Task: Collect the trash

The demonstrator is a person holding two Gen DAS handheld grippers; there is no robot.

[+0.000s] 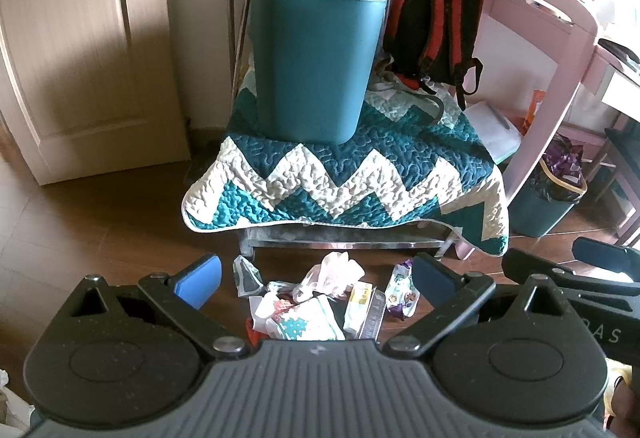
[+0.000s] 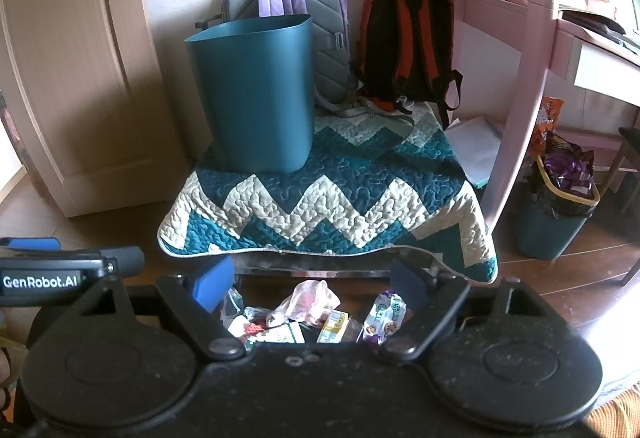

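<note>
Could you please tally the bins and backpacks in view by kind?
Bins: 2, the empty teal plastic bin on the zigzag quilt and the black-lined teal bin on the floor.
Backpacks: 2, the purple and grey backpack and the black and orange backpack.
Total: 4.

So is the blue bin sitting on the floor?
No, the bin stands up on the zigzag quilt, above the floor where the trash lies.
</note>
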